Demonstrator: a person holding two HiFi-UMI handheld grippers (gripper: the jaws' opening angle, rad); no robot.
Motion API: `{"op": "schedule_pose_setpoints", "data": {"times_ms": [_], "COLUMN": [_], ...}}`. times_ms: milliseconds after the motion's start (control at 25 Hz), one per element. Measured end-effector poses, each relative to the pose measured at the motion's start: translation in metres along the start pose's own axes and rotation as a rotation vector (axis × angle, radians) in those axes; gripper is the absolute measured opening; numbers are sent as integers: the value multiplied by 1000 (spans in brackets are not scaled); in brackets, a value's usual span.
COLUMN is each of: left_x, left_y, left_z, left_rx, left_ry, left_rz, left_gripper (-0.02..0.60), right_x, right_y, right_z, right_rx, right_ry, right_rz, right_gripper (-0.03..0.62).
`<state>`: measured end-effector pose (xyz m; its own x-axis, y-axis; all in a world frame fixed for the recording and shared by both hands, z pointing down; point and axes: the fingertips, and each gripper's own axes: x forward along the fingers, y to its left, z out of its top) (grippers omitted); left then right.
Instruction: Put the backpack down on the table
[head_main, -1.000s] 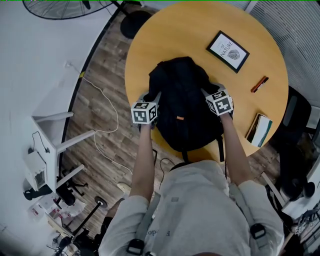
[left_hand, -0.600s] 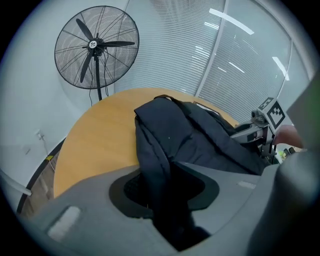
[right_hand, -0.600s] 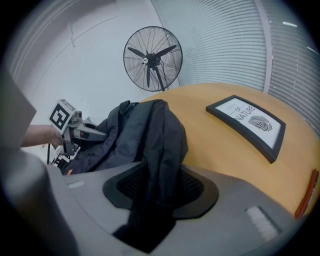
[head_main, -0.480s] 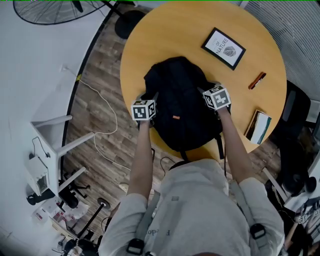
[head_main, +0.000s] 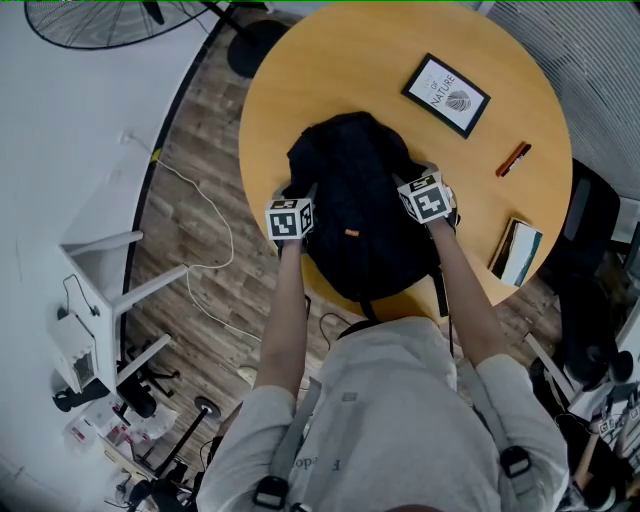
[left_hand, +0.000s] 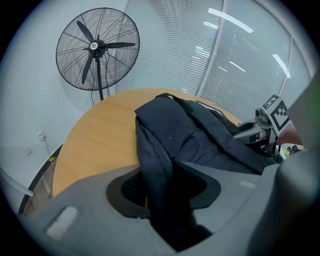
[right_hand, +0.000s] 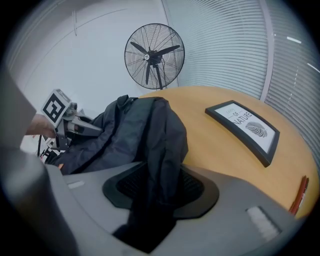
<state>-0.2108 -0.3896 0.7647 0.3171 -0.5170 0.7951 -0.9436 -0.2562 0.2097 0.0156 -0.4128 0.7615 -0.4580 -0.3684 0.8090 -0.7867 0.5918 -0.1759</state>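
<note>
Far left, a black wire-caged pedestal fan (head_main: 95, 20) stands on the plank wood floor, and a thin white cable (head_main: 212, 250) loops past it. A round table with a smooth orange-yellow wooden top (head_main: 330, 70) fills the middle. My left gripper (head_main: 304, 192) sits at the left flank of the black soft-fabric backpack (head_main: 360, 200). In the left gripper view its grey jaws with dark mesh pads stand apart. They have just been opening, and a limp fold of the dark cloth hangs between them, with a sliver of tabletop showing beside the left pad, so they are released, not pinching. The backpack lies flat on the table, its rounded top away from me and its lower end and straps over the near edge. The cloth is matte and creased, and a small orange tab (head_main: 352, 233) sits near its middle. My right gripper (head_main: 412, 182) is at the bag's right flank. Its jaws also stand wide, having opened a little more, with a slack drape of fabric between the pads, mesh bare on both sides. Right of it lie a black-framed white print (head_main: 447, 95), a small red-brown pen (head_main: 515, 160), and a book (head_main: 517, 255) at the table's rim. Against a second ago, the bag lies in the same spot with both tongs at its sides.
</note>
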Motion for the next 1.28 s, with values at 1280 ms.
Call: {"op": "schedule_pose_setpoints", "data": {"times_ms": [1280], "left_x": [-53], "left_y": [-7], "left_z": [2], "left_rx": [64], "left_ry": [-89], "left_rz": [16], "left_gripper": [224], "right_x": [-57], "right_y": [0], "right_z": [10], "right_rx": [41], "right_ry": [-82], "right_rz": [-75], "right_gripper": [225]}}
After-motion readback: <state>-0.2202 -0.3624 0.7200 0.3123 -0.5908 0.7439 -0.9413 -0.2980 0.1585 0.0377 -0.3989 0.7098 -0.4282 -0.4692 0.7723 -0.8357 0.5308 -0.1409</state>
